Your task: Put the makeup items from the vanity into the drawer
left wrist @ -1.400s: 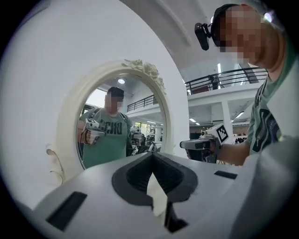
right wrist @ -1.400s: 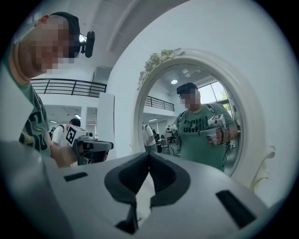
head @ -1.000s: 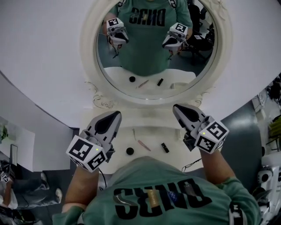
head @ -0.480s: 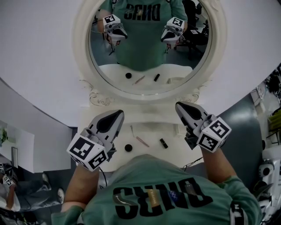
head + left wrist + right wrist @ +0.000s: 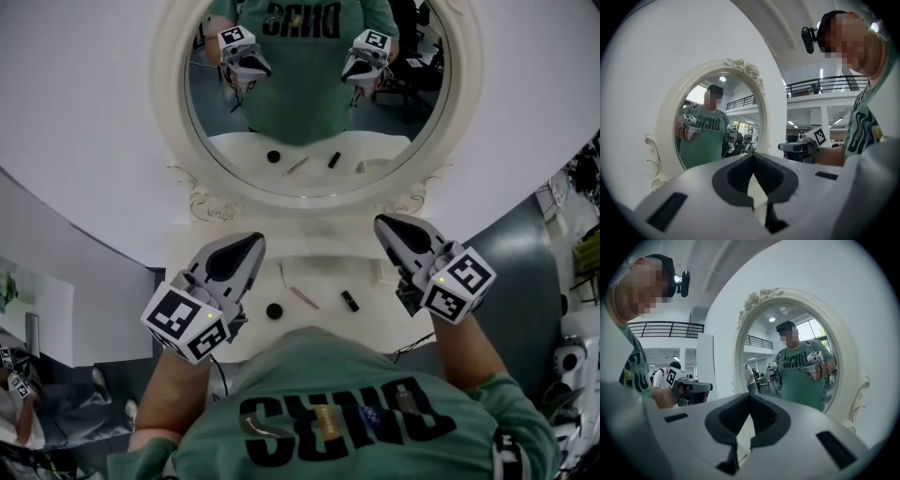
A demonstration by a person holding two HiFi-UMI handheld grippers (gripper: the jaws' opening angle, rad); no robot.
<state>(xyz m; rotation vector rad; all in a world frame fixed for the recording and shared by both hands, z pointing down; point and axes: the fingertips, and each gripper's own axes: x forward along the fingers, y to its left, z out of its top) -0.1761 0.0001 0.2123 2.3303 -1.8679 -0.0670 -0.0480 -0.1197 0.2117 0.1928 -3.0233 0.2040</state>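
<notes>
On the white vanity top (image 5: 323, 258) lie a black round pot (image 5: 274, 310), a pink pencil (image 5: 303, 297), a black lipstick (image 5: 350, 301) and a thin pale stick (image 5: 281, 274). My left gripper (image 5: 253, 241) hovers over the top's left side, shut and empty, its tip (image 5: 752, 154) pointing level at the mirror. Over the right side my right gripper (image 5: 380, 223) is held the same way, its jaws (image 5: 749, 394) together with nothing in them. The items lie between the two grippers, nearer the person. No drawer is in view.
An oval mirror (image 5: 309, 94) in an ornate white frame stands at the back of the vanity against a white wall and reflects the person and both grippers. The person's green shirt (image 5: 328, 412) covers the vanity's front edge. Dark floor lies to both sides.
The mirror sits a little higher in the head view than a second ago. Both grippers have stayed almost still, shut, over the vanity top.
</notes>
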